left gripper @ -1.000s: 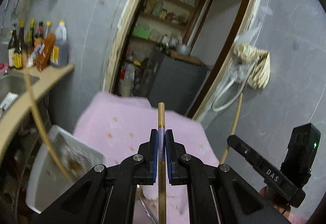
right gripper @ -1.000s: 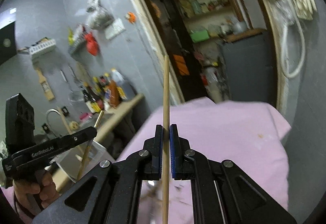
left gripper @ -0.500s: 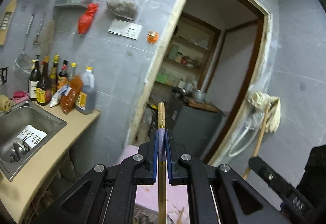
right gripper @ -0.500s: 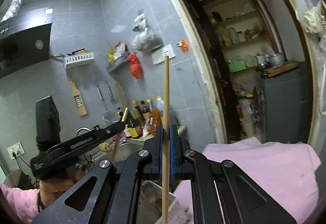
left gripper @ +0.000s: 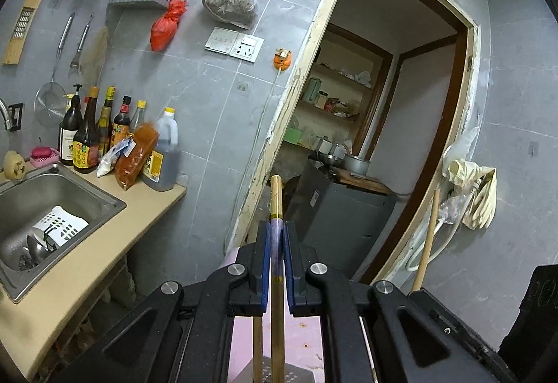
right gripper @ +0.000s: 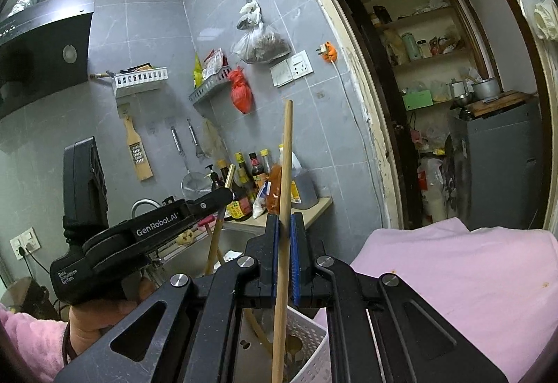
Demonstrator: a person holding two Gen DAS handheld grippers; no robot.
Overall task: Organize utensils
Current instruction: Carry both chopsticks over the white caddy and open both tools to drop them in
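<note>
Grey-tiled kitchen wall behind a sink (left gripper: pixel 52 208); chopstick ends are cut off below. Left gripper (left gripper: pixel 276 236) is clamped on a gold-tipped chopstick (left gripper: pixel 276 194); right gripper (right gripper: pixel 285 236) is clamped on a plain chopstick (right gripper: pixel 286 160) above a white basket (right gripper: pixel 310 344)

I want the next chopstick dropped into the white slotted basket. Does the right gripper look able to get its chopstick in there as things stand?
Probably yes. The right gripper is shut on a plain chopstick whose lower end already points toward the white basket below it; nothing visibly blocks that path.
</note>
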